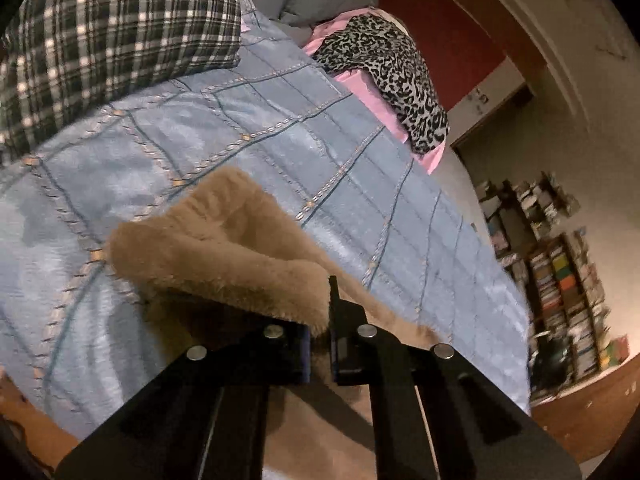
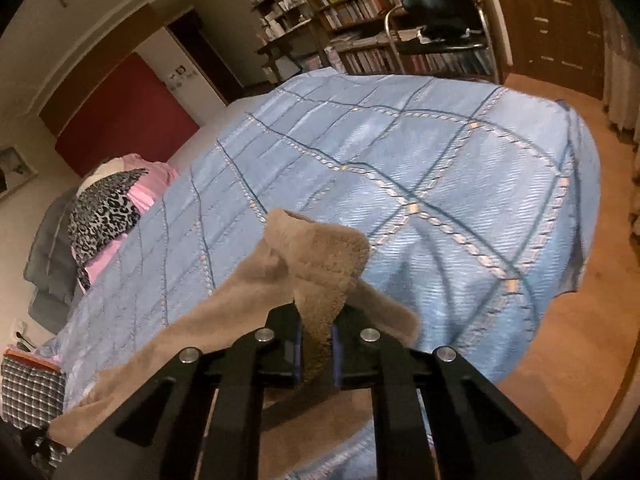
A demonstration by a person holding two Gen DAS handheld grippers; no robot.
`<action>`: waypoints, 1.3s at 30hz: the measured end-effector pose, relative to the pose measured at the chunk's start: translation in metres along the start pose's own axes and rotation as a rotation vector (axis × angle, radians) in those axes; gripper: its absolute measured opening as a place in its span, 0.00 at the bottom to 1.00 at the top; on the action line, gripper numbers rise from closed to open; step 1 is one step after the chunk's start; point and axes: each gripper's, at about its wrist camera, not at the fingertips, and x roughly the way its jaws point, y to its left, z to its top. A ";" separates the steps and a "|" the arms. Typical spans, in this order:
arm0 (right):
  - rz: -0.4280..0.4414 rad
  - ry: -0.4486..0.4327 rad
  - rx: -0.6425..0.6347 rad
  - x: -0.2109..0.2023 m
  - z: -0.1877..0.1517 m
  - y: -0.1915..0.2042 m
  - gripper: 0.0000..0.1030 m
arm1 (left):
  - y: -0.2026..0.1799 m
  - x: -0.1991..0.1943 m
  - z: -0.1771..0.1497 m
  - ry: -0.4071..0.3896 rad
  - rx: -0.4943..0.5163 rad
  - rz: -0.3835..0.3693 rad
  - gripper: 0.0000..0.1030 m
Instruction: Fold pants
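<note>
- Our left tool (image 1: 320, 344) is clamped on a fuzzy edge of the tan pants (image 1: 224, 248), and our right tool (image 2: 316, 344) is clamped on another.
- The pants hang from both tools over the blue bed (image 2: 440, 160).
- We should keep both tools level and the edge taut.
- We cannot tell the pants' long axis; too little shows.
</note>
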 end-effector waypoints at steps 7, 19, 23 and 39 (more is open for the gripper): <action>-0.092 0.094 0.010 0.007 -0.029 -0.030 0.09 | 0.043 0.012 -0.040 0.127 0.039 0.093 0.07; -0.254 0.056 -0.067 0.007 -0.033 -0.033 0.48 | 0.096 0.024 -0.031 0.071 -0.113 0.042 0.48; -0.305 -0.034 -0.136 -0.006 -0.025 -0.014 0.48 | 0.097 0.018 -0.023 0.030 -0.111 0.031 0.50; -0.050 -0.013 -0.329 0.032 -0.053 0.140 0.48 | 0.090 0.038 -0.017 0.027 0.097 0.130 0.22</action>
